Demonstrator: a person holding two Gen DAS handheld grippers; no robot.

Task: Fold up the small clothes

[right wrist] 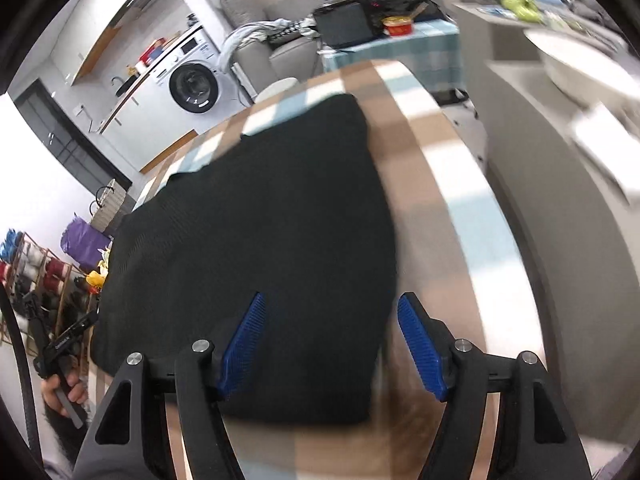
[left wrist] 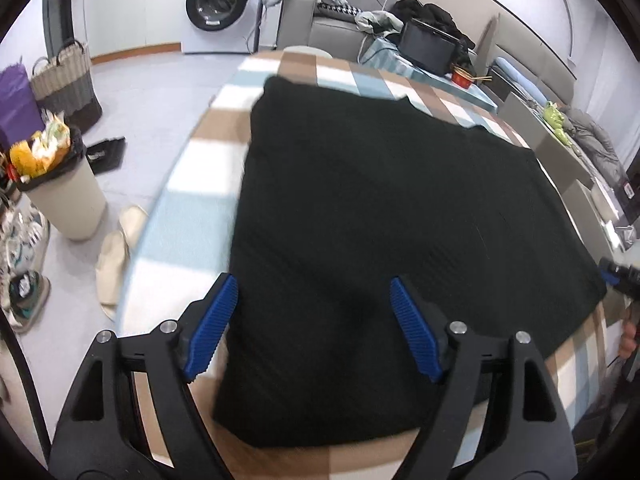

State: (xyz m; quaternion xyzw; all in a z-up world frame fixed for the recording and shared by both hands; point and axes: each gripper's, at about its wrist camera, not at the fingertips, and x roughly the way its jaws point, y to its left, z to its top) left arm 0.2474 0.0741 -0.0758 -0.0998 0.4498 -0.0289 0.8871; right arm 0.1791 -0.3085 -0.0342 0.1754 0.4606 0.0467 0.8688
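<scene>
I see the black garment (left wrist: 380, 240) lying flat on the checked tablecloth (left wrist: 192, 184), and I take it as my landmark. My left gripper (left wrist: 312, 328) hangs over the garment's near left corner with its blue pads (left wrist: 212, 328) spread wide apart. The left pad sits just off the garment's left edge, over the cloth, and the right pad is above the dark fabric. Nothing is pinched between them, and I cannot tell whether either pad brushes the fabric.

My right gripper (right wrist: 332, 344) hovers over the garment's near right corner, its jaws also standing wide. One blue pad (right wrist: 244, 344) is above the garment, and the other lies just past its right edge, over the tablecloth. No fabric is gripped here either.

From the right wrist view, a hand (right wrist: 60, 392) holding the other gripper's handle shows beside the garment's near left edge. The picture is blurred around the garment's borders.
</scene>
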